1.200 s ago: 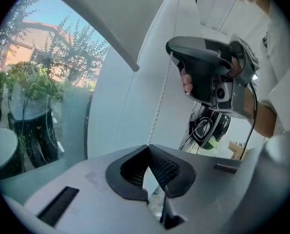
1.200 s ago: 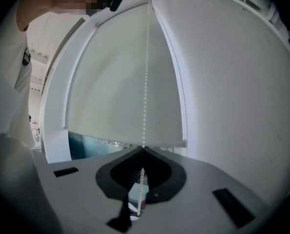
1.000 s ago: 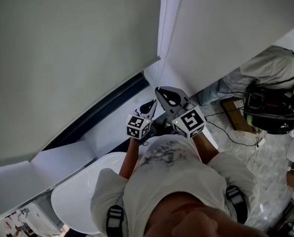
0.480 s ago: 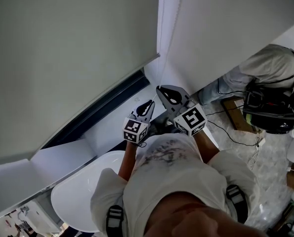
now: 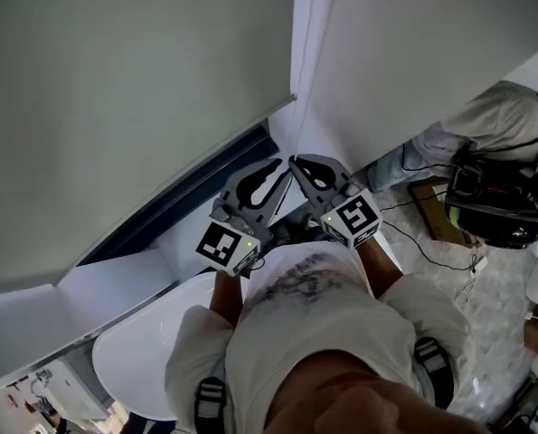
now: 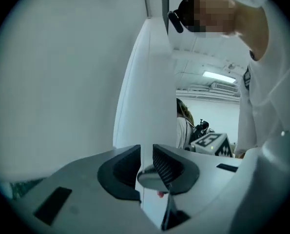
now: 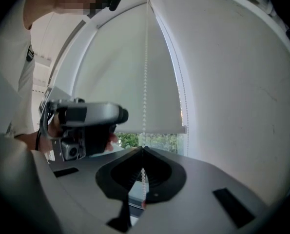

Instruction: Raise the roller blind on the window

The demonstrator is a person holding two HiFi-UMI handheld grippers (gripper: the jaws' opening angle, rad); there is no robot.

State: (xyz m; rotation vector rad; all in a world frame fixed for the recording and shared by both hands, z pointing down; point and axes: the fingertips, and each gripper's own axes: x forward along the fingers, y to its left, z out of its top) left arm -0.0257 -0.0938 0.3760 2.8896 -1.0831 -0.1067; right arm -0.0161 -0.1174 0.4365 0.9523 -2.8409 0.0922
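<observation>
1. Here, your right gripper [image 7: 143, 149] has its fingers pressed together on the bead chain [image 7: 145, 77]. The chain runs from the fingertips straight up in front of the blind.
2. Your left gripper [image 6: 146, 154] holds its fingers [image 6: 166, 167] only a narrow gap apart. A white surface shows through the gap.
3. In the head view the two grippers sit side by side, their fingertips close together and aimed at the far window. The left one is just left of the right. Each marker cube [image 5: 352, 217] faces back toward your body.
4. The roller blind [image 5: 115, 107] hangs low and covers most of the window. In the right gripper view its bottom edge leaves a strip of glass where green foliage [image 7: 157, 141] shows.
5. In the head view the dark window frame [image 5: 192, 195] runs diagonally just under the blind's bottom edge, left of your left gripper.
6. The chain hangs near the blind's right edge, close beside the white wall [image 7: 242, 91] on the right.
7. Near left, below your left arm, lies a white rounded surface [image 5: 137, 355]; I cannot tell what it is.
8. At the right, another person [image 5: 486, 120] sits well apart from the grippers, with black gear [image 5: 495, 211] beside them.
</observation>
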